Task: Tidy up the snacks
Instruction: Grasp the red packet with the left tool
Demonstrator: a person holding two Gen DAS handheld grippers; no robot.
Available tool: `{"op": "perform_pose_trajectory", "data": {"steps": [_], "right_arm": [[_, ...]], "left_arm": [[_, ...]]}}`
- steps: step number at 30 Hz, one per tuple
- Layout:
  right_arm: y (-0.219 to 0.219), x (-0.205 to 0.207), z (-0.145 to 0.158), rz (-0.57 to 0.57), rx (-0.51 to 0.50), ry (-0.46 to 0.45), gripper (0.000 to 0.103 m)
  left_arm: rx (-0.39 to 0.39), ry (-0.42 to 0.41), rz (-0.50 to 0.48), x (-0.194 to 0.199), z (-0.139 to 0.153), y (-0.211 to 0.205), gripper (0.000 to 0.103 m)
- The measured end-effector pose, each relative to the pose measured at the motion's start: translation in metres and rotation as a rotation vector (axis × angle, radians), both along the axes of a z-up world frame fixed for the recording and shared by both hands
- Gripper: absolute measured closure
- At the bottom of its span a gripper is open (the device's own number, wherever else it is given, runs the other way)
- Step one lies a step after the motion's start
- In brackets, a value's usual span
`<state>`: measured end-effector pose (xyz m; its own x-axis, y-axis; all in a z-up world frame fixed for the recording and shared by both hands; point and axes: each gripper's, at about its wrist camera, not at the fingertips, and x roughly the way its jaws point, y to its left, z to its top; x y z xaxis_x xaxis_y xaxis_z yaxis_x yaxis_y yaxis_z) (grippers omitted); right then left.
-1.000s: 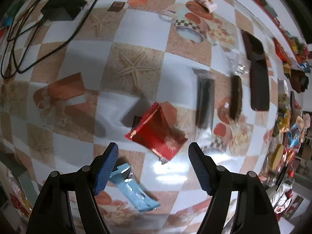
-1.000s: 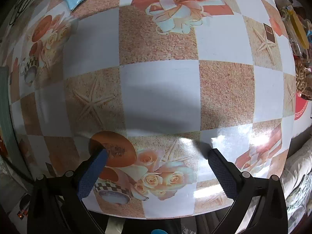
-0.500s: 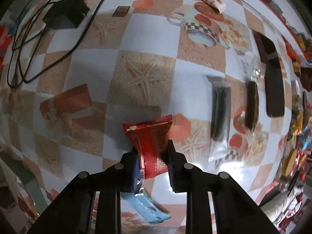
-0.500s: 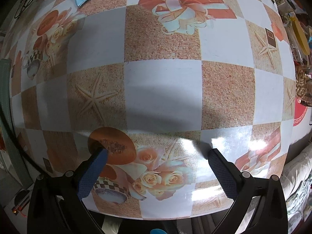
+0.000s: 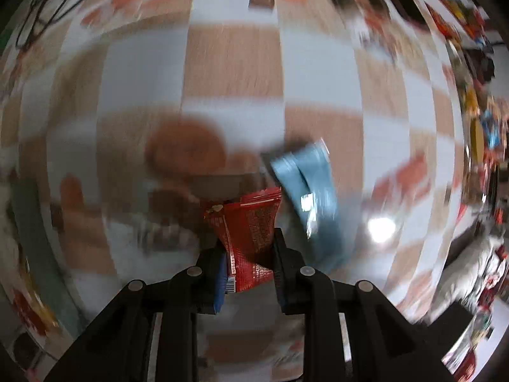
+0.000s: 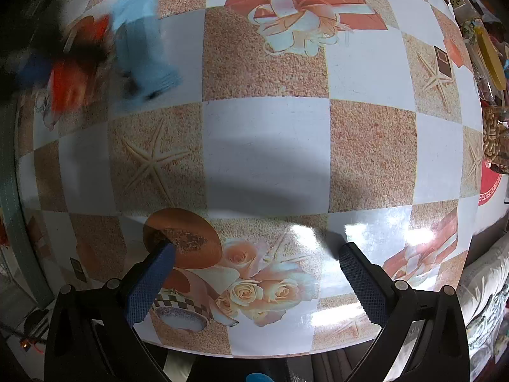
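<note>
Left wrist | my left gripper [image 5: 246,248] jaws clamp red packet [image 5: 251,226]; right gripper [image 6: 254,273] jaws wide, empty | lower beside blue packet [image 5: 310,197], lower right.

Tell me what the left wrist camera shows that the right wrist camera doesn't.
Only the left wrist view shows the left gripper shut on the red snack packet, with its print readable, and the dark cable top left. Only the right wrist view shows the right gripper open and empty over the printed roses. Both show the checkered tablecloth and the blue packet.
</note>
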<state>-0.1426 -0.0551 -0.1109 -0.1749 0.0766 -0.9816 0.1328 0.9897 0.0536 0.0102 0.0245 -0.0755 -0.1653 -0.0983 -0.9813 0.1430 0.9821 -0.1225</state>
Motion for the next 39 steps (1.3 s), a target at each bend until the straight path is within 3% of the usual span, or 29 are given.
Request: {"op": "perform_pose_trajectory", "data": {"steps": [8, 10, 12, 16, 20, 25, 39], "right_arm": [[-0.001, -0.001, 0.001, -0.003, -0.005, -0.025, 0.0], [0.0, -0.003, 0.002, -0.004, -0.006, -0.034, 0.0], [0.0, -0.005, 0.004, -0.004, -0.007, -0.038, 0.0], [0.001, -0.005, 0.005, -0.004, -0.008, -0.044, 0.0], [0.002, -0.007, 0.006, -0.003, -0.011, -0.058, 0.0], [0.003, -0.01, 0.012, 0.0, -0.014, -0.076, 0.0], [0.004, -0.016, 0.012, -0.002, -0.015, -0.08, 0.0]], "left_arm": [[0.069, -0.024, -0.122, -0.041, -0.003, 0.045, 0.074], [0.069, -0.033, -0.141, -0.044, -0.004, 0.052, 0.065], [0.087, -0.04, -0.147, -0.052, -0.003, 0.061, 0.045], [0.083, -0.046, -0.151, -0.064, -0.006, 0.067, 0.034], [0.103, -0.052, -0.176, -0.068, -0.012, 0.047, 0.024], [0.122, -0.06, -0.193, -0.062, -0.02, 0.015, 0.021], [0.129, -0.056, -0.192, -0.059, -0.023, 0.019, 0.02]]}}
